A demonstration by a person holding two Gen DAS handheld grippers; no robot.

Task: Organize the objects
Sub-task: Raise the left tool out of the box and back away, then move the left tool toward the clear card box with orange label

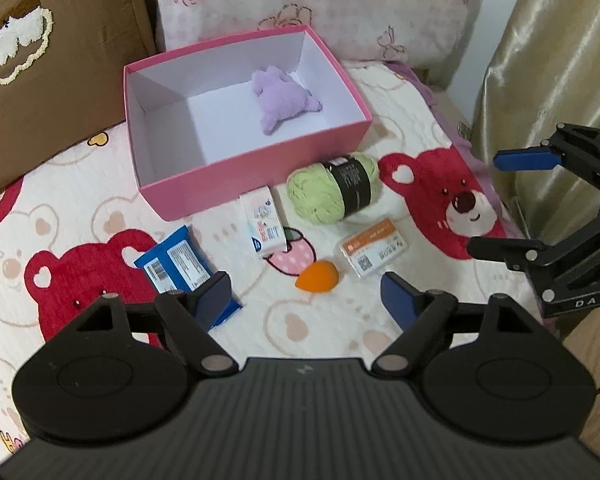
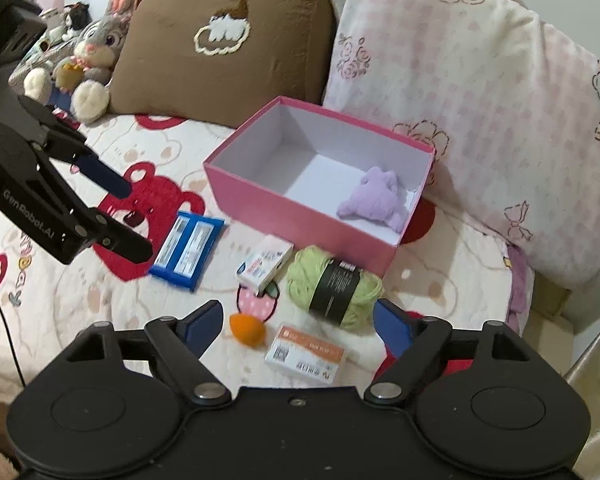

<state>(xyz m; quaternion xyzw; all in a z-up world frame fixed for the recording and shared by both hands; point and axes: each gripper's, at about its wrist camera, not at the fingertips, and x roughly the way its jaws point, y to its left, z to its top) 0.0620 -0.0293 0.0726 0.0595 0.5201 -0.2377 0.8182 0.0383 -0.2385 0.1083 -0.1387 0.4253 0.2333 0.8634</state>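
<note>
A pink box [image 1: 260, 176] [image 2: 300, 216] lies open on the bed with a purple plush toy [image 1: 282, 100] [image 2: 374, 198] inside. In front of it lie a green yarn ball [image 1: 334, 186] [image 2: 334, 284], a white carton [image 1: 262, 226] [image 2: 265, 266], a blue packet [image 1: 180, 266] [image 2: 188, 250], an orange egg-shaped sponge [image 1: 318, 276] [image 2: 249, 330] and an orange-and-white card case [image 1: 374, 252] [image 2: 306, 354]. My left gripper [image 1: 308, 294] [image 2: 136, 218] is open and empty just short of the sponge. My right gripper [image 2: 298, 324] [image 1: 496, 202] is open and empty above the sponge and case.
A brown cushion [image 2: 228, 48] and a pink pillow [image 2: 480, 112] lean behind the box. A grey rabbit plush [image 2: 94, 60] sits at the far left. A gold curtain [image 1: 548, 48] hangs at the bed's right edge. The bedspread [image 1: 80, 220] has red bear prints.
</note>
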